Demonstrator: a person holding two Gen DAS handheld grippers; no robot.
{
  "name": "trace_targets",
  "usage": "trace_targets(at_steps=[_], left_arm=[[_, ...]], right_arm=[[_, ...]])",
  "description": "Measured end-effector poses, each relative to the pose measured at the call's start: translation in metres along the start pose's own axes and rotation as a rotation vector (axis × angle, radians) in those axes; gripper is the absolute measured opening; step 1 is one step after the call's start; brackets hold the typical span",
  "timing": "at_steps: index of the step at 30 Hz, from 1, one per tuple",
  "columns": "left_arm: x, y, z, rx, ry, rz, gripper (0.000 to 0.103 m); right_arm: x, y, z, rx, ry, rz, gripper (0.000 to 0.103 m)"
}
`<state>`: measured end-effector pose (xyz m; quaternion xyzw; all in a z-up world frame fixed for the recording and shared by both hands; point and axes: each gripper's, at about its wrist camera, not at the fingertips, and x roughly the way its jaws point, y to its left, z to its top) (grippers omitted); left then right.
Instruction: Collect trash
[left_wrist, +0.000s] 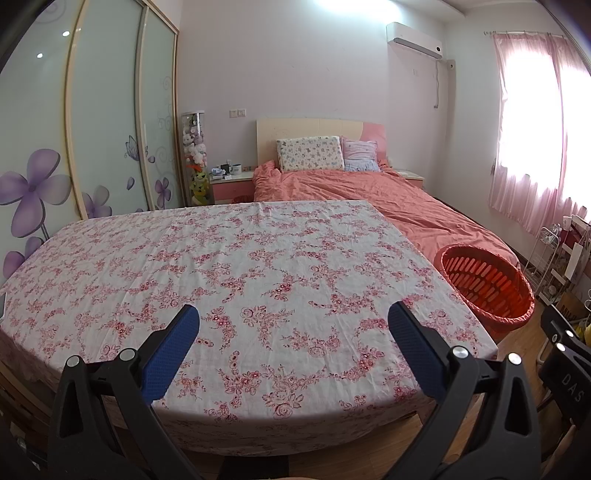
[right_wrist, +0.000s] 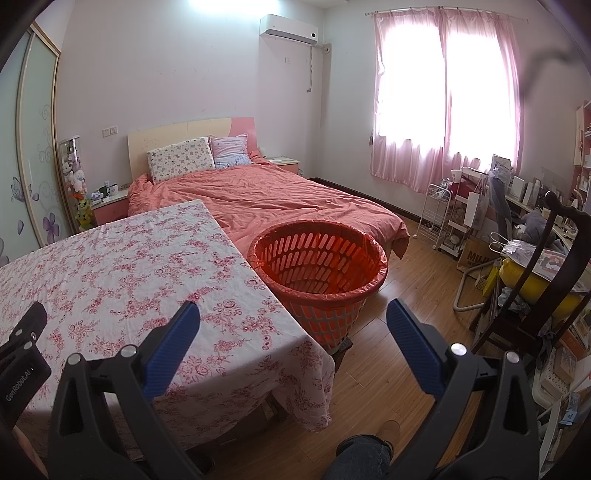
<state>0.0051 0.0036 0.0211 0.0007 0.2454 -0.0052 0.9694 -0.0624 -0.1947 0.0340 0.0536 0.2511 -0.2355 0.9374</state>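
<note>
Hovering above the near edge of the table draped in a white cloth with red floral print (left_wrist: 236, 266), the left gripper (left_wrist: 293, 317) has its two blue-padded black tongs spread wide, with nothing between them. In the right wrist view the right gripper (right_wrist: 293, 314) is spread just as wide and also empty, its tips framing the lower centre of the frame, over the table's corner and the wooden plank floor (right_wrist: 399, 288).

No trash shows anywhere on the cloth in either view; the patterned surface looks bare, though small scraps could hide in the busy print. The round red slotted plastic basket lined with a thin red bag (right_wrist: 319, 273) sits at centre frame in the right wrist view, beside the table's right edge and in front of the bed with the salmon-pink quilt (right_wrist: 266, 199). In the left wrist view it appears at the right edge, mid-height.

Judging from this, the step in hand is searching for something to pick up. Doing it well likely means sweeping both cameras slowly over the table and floor, keeping the tongs wide until a piece is centred between the pads, and remembering that the basket lies on the right-hand side, so the right gripper has the shorter drop.
</note>
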Motion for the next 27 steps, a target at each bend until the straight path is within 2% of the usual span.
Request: trace_targets(at_steps=[27], left_arm=[[0.0023, 0.0041, -0.0022, 0.005, 0.016, -0.003, 0.101]], right_arm=[[0.0008, 0.0011, -0.0014, 0.000, 0.000, -0.001, 0.099]])
